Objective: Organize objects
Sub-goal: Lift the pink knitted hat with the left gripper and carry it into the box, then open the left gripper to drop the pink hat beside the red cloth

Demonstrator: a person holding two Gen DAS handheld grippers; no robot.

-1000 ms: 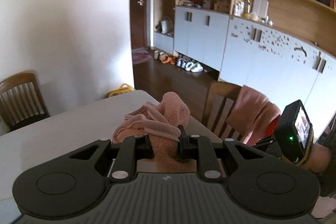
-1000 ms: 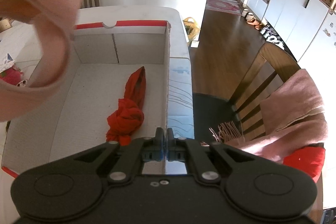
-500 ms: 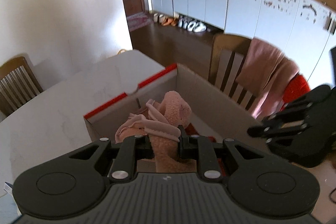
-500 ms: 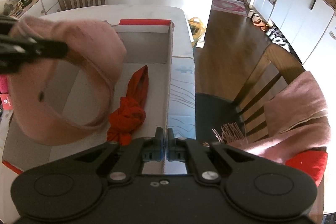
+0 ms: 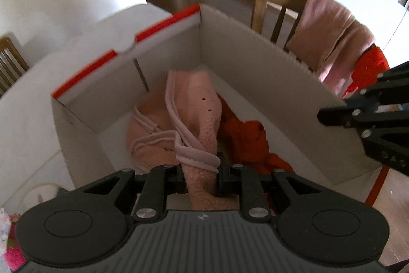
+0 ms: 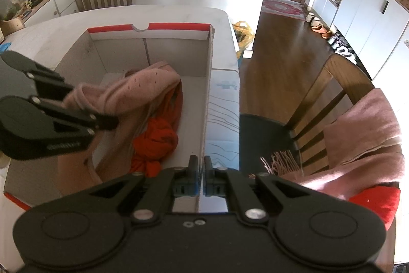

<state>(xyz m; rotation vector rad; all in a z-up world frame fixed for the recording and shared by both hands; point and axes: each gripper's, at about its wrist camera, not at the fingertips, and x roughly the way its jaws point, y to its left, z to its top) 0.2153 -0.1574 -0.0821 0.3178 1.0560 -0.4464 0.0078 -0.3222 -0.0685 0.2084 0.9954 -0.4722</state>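
— Lowering the fuzzy pink knitted garment (image 5: 194,119) into the big open cardboard box with the red-trimmed rim (image 5: 268,63) — my left gripper (image 5: 200,174) is clamped on a fold of it, and the loose end is draping onto the box floor at the centre of the frame.

— And your other hand?

— My right gripper (image 6: 200,177) is pinched closed on nothing, parked at the bottom centre of its own view, right over the box's near wall.

— What's in the box so far?

— One knotted red-orange cloth (image 6: 156,140), lying on the floor of the box. The pink piece is settling partly on top of it, just beside it toward the left.

— So how far along are we?

— I'd say the red one is done and the pink one is nearly placed; it only needs letting go. What's left, as I judge it: a pink fringed scarf (image 6: 363,140) and something red under it are draped over the wooden chair (image 6: 340,83) at the right of the frame.
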